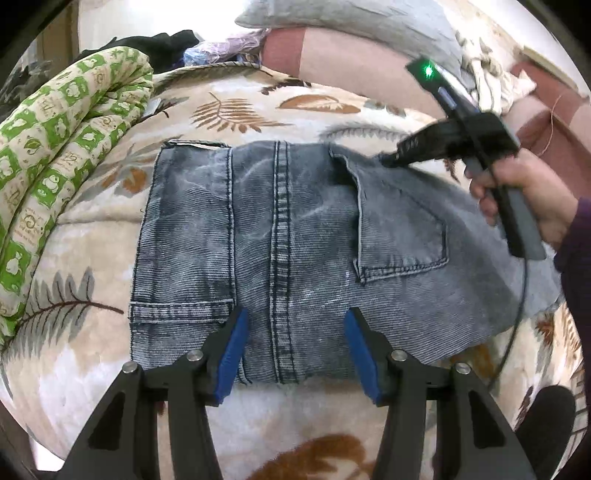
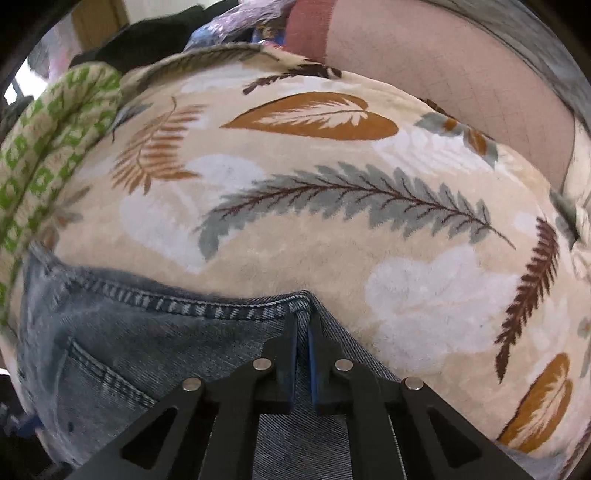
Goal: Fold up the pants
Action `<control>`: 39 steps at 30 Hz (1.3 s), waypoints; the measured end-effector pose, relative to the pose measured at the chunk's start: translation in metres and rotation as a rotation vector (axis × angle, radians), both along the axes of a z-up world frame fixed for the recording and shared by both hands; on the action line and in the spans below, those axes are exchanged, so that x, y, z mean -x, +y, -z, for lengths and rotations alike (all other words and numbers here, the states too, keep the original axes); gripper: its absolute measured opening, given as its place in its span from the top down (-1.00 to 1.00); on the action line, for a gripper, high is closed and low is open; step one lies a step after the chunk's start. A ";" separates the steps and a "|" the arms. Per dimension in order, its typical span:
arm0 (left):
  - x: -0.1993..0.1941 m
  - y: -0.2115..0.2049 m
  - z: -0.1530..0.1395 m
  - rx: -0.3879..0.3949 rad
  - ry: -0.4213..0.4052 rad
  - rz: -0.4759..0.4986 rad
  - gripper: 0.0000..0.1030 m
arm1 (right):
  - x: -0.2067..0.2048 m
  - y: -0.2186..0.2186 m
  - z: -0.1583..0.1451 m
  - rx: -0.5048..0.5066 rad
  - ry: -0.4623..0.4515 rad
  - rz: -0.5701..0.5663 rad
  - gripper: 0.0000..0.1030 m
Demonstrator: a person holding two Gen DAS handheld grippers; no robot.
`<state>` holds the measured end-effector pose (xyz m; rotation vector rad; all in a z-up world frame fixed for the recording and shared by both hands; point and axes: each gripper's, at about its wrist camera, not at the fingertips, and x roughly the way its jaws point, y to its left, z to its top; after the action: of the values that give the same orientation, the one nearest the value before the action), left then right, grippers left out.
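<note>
Blue pads (image 1: 232, 354) on our left gripper (image 1: 293, 354) sit closest to the lens in the left wrist view, spread wide and holding nothing, with the near edge of the jeans (image 1: 288, 251) lying between them. We cannot tell whether the fingertips touch the cloth.

These grey-blue washed denim jeans lie folded into a compact block in the middle of the bed, on a cream blanket (image 1: 92, 254) printed with brown and grey leaves. A double-stitched seam (image 1: 282, 240) runs down the middle of the block toward us, a back pocket (image 1: 400, 229) shows to its right, and a belt loop and stitched band sit at the lower left corner. The right part of the denim looks lifted and smeared with motion.

At that far right corner we see our right gripper (image 1: 397, 155), held in our right hand (image 1: 532, 199), with a green light glowing on its body and a cable trailing from the handle. In the right wrist view its jaws are pressed nearly together on the stitched edge of the jeans (image 2: 155, 332), a ridge of denim pinched between the blue pads (image 2: 291, 354).

A green and cream patterned quilt (image 1: 66, 162) lies rolled along the left side of the bed, just beside the jeans. A grey pillow (image 1: 354, 26) rests at the far end above a pink and rust sheet (image 1: 354, 62).
</note>
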<state>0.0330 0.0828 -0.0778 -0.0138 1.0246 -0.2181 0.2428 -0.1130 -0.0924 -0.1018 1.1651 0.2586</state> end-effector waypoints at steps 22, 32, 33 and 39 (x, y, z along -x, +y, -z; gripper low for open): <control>0.028 -0.015 -0.010 -0.165 -0.116 -0.002 -0.18 | 0.221 -0.062 -0.044 -0.261 -0.192 0.077 -0.32; 0.017 -0.004 0.003 -0.219 -0.020 -0.069 -0.38 | 0.242 -0.080 0.010 -0.350 -0.177 0.188 -0.39; 0.020 -0.006 -0.001 -0.230 -0.031 -0.073 -0.38 | 0.244 -0.082 0.009 -0.365 -0.183 0.187 -0.39; 0.030 -0.047 -0.038 -0.284 -0.131 -0.002 -0.38 | 0.264 -0.133 -0.013 -0.575 -0.269 0.345 -0.40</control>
<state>0.0029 0.0354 -0.0395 0.2538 0.9171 -0.0693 -0.0208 -0.2464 -0.0796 0.5504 0.7879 0.2556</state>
